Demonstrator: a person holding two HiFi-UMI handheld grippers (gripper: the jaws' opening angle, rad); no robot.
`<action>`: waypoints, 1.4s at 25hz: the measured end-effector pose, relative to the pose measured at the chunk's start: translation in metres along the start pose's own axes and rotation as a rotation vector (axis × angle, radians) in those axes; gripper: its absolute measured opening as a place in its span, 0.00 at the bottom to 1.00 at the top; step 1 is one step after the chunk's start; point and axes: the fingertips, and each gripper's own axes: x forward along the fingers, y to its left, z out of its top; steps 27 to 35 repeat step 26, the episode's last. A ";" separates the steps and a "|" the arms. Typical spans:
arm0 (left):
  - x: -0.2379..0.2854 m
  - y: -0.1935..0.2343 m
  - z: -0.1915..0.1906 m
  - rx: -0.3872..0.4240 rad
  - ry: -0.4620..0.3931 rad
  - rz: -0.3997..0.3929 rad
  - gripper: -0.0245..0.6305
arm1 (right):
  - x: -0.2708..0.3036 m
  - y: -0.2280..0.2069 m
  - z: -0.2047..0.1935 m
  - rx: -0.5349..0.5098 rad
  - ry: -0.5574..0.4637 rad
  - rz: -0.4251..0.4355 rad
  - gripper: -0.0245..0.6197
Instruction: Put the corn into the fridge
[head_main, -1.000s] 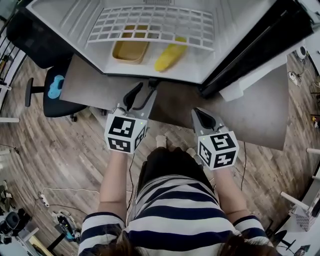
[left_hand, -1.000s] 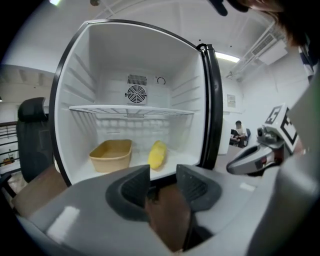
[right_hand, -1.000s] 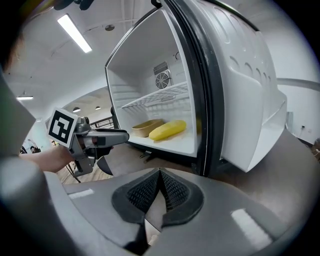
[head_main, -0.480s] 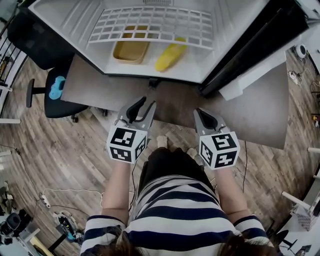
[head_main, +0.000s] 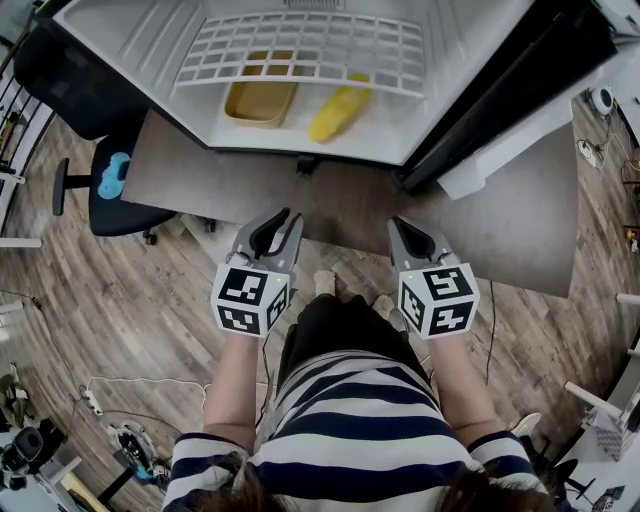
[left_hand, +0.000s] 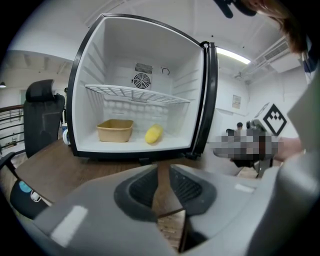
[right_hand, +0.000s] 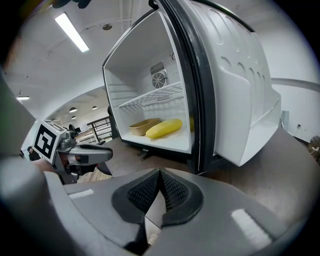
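The corn (head_main: 340, 112) lies inside the fridge (head_main: 130, 40), well ahead of the left gripper (head_main: 272, 222), jaws parted, and right gripper (head_main: 412, 232), jaws clenched, both empty

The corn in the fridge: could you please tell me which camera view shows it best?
The right gripper view: the corn shows side-on, full length, unobstructed. The left gripper view shows it small, end-on; the head view, partly under the wire shelf.
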 end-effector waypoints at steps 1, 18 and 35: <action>0.000 -0.001 -0.001 0.001 0.003 -0.001 0.04 | -0.001 0.000 0.001 0.000 -0.001 -0.001 0.03; 0.007 -0.001 -0.006 0.004 0.037 -0.007 0.04 | 0.005 -0.002 0.004 0.020 -0.001 0.010 0.03; 0.021 -0.003 -0.003 0.020 0.050 -0.007 0.04 | 0.010 -0.013 0.002 0.036 0.002 0.015 0.03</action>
